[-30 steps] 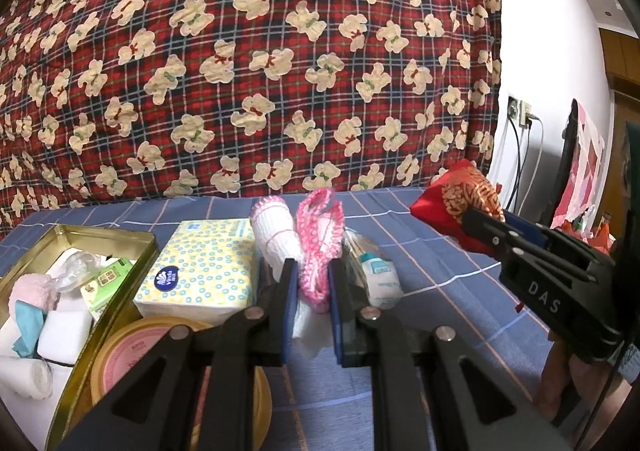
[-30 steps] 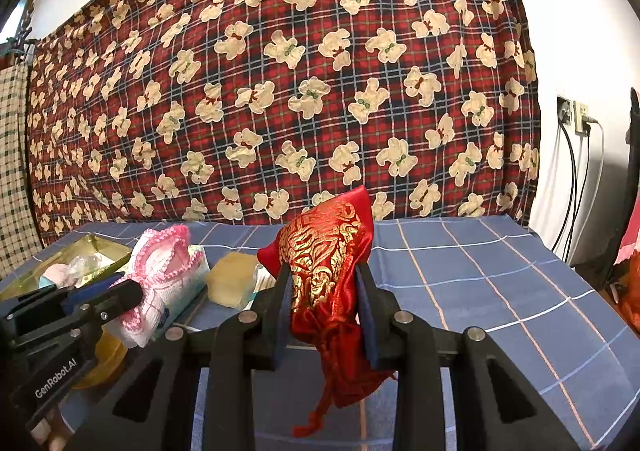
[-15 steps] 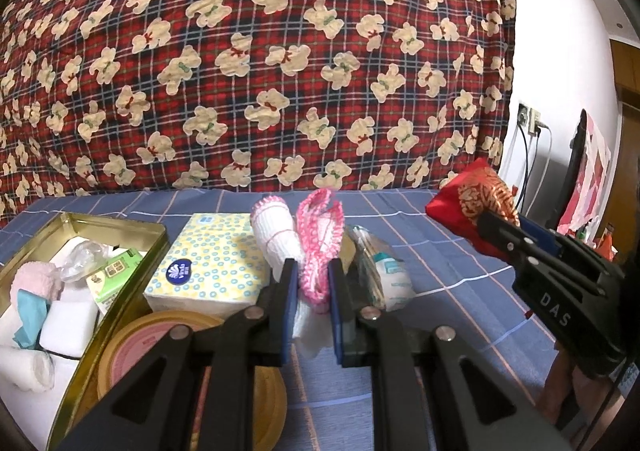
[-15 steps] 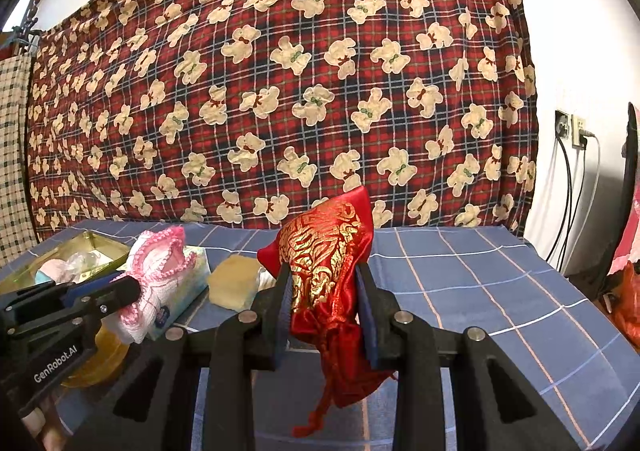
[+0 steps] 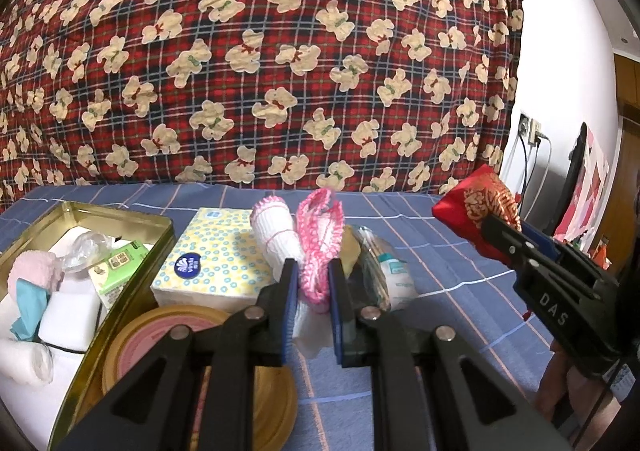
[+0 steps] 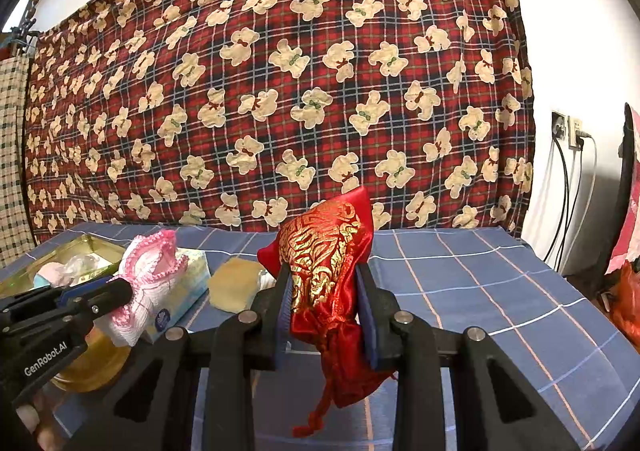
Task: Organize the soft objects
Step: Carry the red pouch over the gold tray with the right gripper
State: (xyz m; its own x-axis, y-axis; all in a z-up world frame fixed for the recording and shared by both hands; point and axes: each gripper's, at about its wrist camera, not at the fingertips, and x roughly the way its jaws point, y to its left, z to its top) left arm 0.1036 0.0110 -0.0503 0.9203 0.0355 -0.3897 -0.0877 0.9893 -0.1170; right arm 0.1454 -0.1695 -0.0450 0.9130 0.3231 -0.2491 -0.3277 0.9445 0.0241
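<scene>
Little has shifted since the earlier frames. A pink-and-white crocheted cloth point(image 5: 320, 235) is pinched by the left gripper point(image 5: 313, 291), a red gold-embroidered satin pouch point(image 6: 326, 275) by the right gripper point(image 6: 323, 307) (both lifted, presumably for the gold tin box point(image 5: 158, 229) at left).

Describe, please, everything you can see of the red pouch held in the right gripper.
The red pouch looks like shiny satin with gold brocade patterning. The right gripper is shut on its middle, both pads pressing its sides. Its upper end stands above the fingers, while the gathered lower end and a red cord hang below. It is lifted clear of the blue checked cloth.
</scene>
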